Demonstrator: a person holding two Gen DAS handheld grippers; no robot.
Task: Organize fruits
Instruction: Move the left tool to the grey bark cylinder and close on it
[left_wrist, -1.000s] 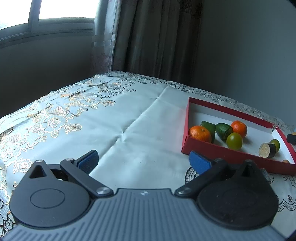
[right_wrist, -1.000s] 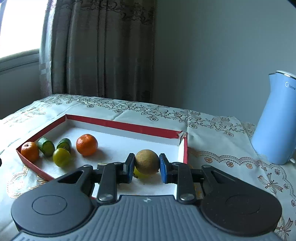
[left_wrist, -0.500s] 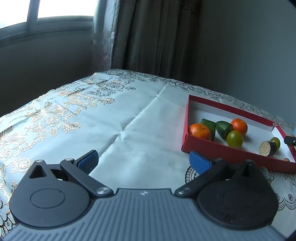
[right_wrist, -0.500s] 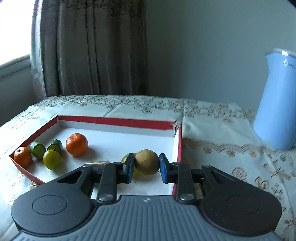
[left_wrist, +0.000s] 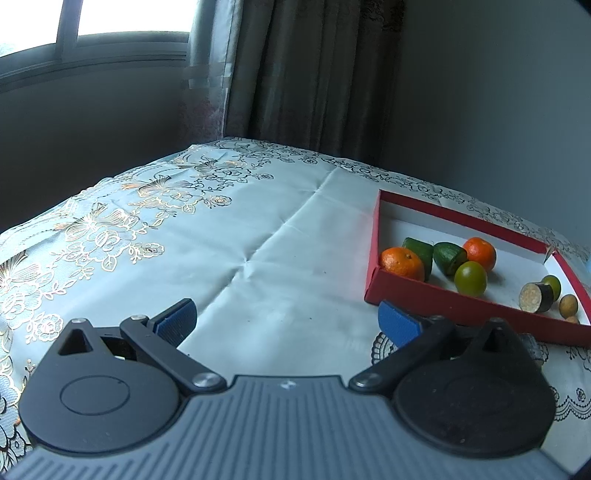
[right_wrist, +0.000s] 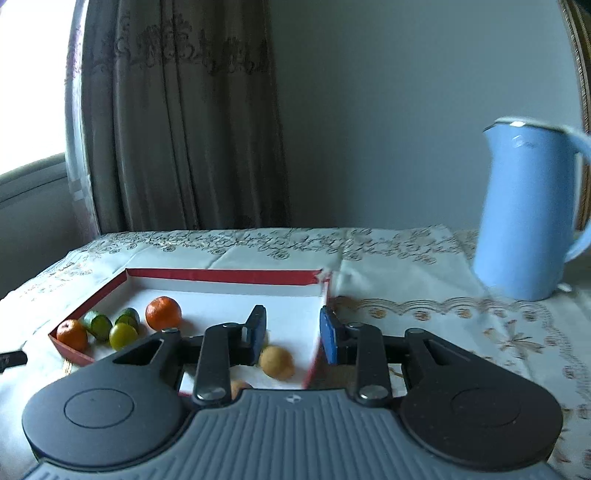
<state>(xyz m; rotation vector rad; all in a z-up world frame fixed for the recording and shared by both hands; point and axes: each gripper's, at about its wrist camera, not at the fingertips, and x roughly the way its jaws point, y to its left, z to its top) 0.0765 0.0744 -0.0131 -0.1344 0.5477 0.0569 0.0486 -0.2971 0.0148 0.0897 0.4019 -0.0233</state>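
- Right tool (right_wrist: 291, 334): the blue pads have just been opening, with a gap between them now. Nothing is pinched. The brownish-yellow round fruit (right_wrist: 276, 362) lies in the box just below the gap, near the left pad, not touched by either pad.
- Left tool (left_wrist: 288, 317): pads spread wide, nothing in between, just bare cloth under it.
- Red box (right_wrist: 221, 275) w/ white inside sits on the surface (left_wrist: 258, 236), which has a pale cloth w/ gold flowers at the edges.
- In the box, far-left end: 2 oranges (left_wrist: 402, 261) (left_wrist: 479, 253), 2 green cucumber chunks (left_wrist: 419, 248) (left_wrist: 448, 256), and a yellow-green round fruit (left_wrist: 470, 277), all bunched close.
- Near-right end of the box in the left view: a dark chunk w/ a pale cut face (left_wrist: 535, 296), a small green fruit (left_wrist: 553, 282) just behind it, and the brownish-yellow one beside them.
- A bit of something orange (right_wrist: 239, 387) peeks out by the right tool's body; too hidden to tell what.
- The box's right wall (right_wrist: 320, 325) stands between the right tool's right pad and the fruit.
- Light blue kettle (right_wrist: 528, 214) stands on the cloth, well apart to the right of the box. Its writing is too blurry to read.
- Brown curtain (right_wrist: 177, 122) and a window (left_wrist: 122, 18) are behind, w/ a grey wall next to them.
- A dark thing (right_wrist: 11, 358) pokes in at the left edge of the right view; can't tell what.
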